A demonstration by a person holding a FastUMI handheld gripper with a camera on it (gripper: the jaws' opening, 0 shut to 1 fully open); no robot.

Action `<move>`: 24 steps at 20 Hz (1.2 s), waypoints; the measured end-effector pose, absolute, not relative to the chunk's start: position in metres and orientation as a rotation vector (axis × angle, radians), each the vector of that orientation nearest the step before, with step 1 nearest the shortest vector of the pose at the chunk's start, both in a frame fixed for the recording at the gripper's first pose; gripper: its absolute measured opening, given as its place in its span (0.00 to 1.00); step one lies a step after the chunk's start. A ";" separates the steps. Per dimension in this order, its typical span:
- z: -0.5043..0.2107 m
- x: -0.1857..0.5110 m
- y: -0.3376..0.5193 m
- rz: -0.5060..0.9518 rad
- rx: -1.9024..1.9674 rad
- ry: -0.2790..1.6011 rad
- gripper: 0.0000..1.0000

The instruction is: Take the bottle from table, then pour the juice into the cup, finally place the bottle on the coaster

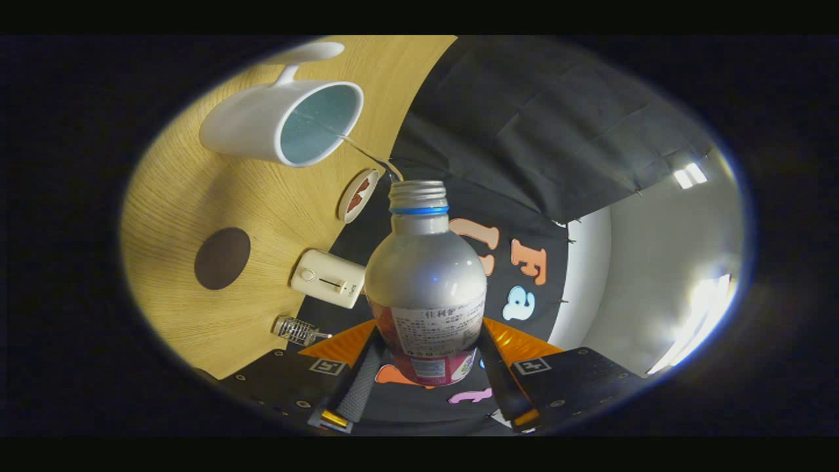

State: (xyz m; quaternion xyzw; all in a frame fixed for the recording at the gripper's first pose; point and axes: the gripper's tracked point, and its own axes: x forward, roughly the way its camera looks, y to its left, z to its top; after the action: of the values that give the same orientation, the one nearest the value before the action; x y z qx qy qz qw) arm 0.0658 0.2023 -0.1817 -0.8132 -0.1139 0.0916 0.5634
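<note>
Gripper view: gripper (pixel 426 364) clamped on the silver metal bottle with a threaded open neck and blue ring (pixel 425 275), both fingers pressing its labelled lower body. The bottle is tipped; a thin stream (pixel 367 152) runs from its mouth into the glossy white ceramic cup with a pale blue inside (pixel 288 121). The cup stands on the light wood-grain table (pixel 190 203). Beside it lie a dark brown round coaster (pixel 222 258), a small round white dish (pixel 358 195), a cream rectangular plastic box (pixel 328 278) and a small wire-coil object (pixel 296 330).
</note>
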 end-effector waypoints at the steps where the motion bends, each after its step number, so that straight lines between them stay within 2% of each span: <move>1: -0.182 0.066 0.204 0.216 -1.916 -0.277 0.77; 15: -0.177 0.068 0.224 0.212 -1.977 -0.389 0.77; 24: -0.197 0.069 0.227 0.251 -1.978 -0.378 0.77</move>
State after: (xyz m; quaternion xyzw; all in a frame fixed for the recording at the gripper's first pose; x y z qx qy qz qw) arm 0.0689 0.2273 -0.1967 -0.8278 -0.1580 0.1051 0.5280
